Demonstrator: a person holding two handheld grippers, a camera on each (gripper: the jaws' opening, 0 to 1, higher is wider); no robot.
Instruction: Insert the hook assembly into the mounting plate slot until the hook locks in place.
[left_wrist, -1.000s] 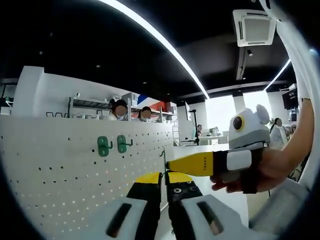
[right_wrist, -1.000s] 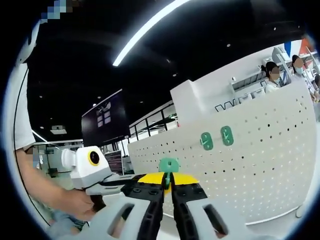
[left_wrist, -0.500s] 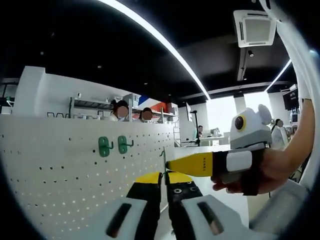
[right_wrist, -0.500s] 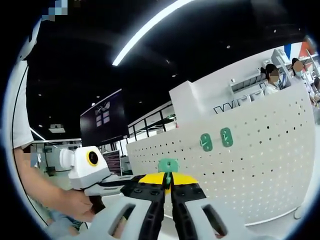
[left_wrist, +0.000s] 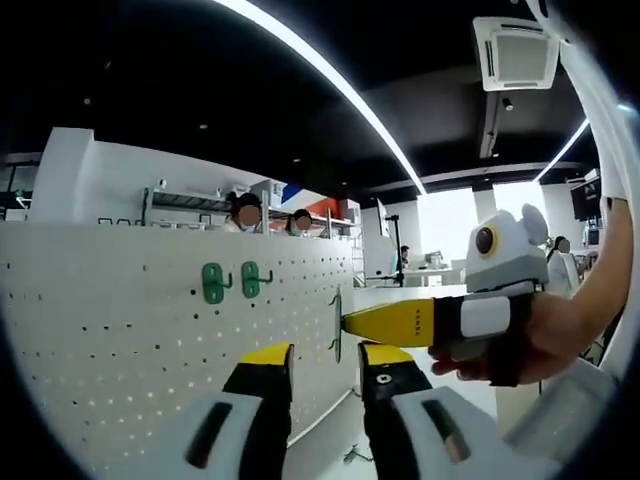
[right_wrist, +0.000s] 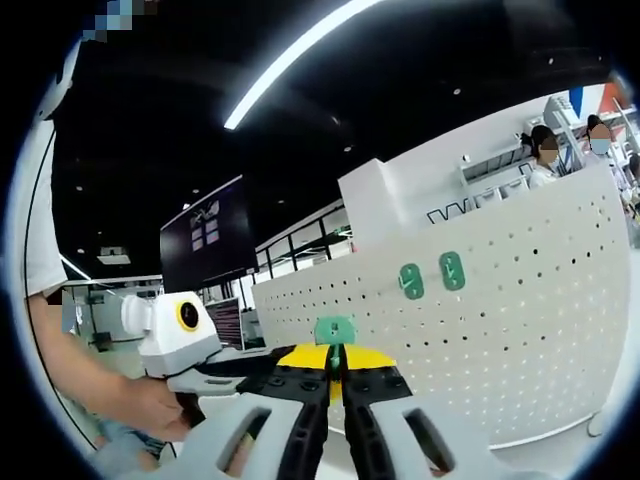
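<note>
Now green hook (right_wrist: 335, 330) sits pinched between right gripper (right_wrist: 335, 362) jaws (closed)

One white pegboard (left_wrist: 130, 330) fills the lower left. Two green hooks (left_wrist: 212, 283) hang on it side by side; a third (right_wrist: 334, 331) sits in the jaws at centre bottom.

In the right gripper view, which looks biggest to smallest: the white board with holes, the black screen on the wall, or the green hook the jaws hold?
1. White perforated pegboard.
2. Black wall screen.
3. Green hook plate pinched in the right gripper.

The hook sits nearest the camera and still looks smallest, so that rank is safe; the screen is farther off, so its true size is unsure.
</note>
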